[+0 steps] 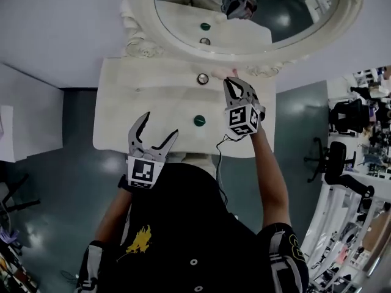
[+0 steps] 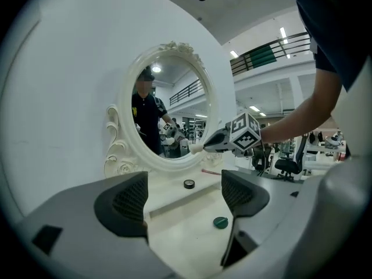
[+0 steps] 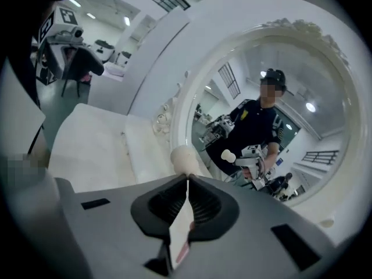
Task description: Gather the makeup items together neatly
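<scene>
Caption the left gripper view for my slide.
Open left gripper faces the mirror while the right gripper holds a cream-tipped applicator near its rim.

An oval mirror (image 1: 144,36) in a carved cream frame stands upright at the counter's back edge, against a pale wall (image 1: 55,23). The cream counter (image 1: 134,124) has a raised step along its back edge, under the mirror. Grey-green floor (image 1: 61,182) lies off its left and right edges. Past the right edge a black office chair (image 1: 335,160) stands near long white benches (image 1: 333,224). High in the hall beyond run a railed balcony (image 2: 267,54) and ceiling strip lights (image 2: 283,34).
</scene>
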Demonstrator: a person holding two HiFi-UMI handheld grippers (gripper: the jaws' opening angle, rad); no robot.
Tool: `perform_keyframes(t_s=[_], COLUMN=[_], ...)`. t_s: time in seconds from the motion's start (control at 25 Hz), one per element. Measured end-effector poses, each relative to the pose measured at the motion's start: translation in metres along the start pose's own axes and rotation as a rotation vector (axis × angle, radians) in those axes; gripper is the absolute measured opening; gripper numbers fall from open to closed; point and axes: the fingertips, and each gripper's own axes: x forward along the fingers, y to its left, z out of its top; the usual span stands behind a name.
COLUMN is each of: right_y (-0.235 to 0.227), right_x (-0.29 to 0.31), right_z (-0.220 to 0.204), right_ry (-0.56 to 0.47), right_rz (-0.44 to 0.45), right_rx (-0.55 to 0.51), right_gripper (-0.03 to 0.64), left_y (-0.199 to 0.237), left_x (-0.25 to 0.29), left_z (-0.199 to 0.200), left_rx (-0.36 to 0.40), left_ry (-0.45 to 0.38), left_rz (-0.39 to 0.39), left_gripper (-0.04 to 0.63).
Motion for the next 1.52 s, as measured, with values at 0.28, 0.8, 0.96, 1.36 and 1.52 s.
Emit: perform_keyframes(t_s=[0.28,0.8,0.96,1.36,1.52], right_y=[0.049,0.104,0.103,0.097,0.103], right_x=[0.059,0.113,0.119,0.126,0.129], right_z=[0.032,-0.011,-0.025,-0.027,-0.025], right_ry=[0.068,0.265,0.302,0.334,0.317], right_rz=[0.195,0.352,0.375,0.317,0.303], right_rx=[-0.431,-1.25,-1.308,-1.359,-1.357], right_gripper=[0.028,0.029,0.031,0.044,0.048], left_y=[0.007,0.047,0.054,0.054,0.051], left_x=[-0.013,-0.032,-0.037,-0.047,-0.043], left_z=[-0.011,-0.026,-0.029,-0.029,-0.03], left_rx=[-0.061,-0.145,-0.12,-0.124,-0.115], left_ry=[-0.023,-0.054,-0.046,-0.014,-0.026], left_rz=[0.056,0.18,0.196,0.217,0.2], left_gripper=[0.397,0.394,0.394,0.394,0.394])
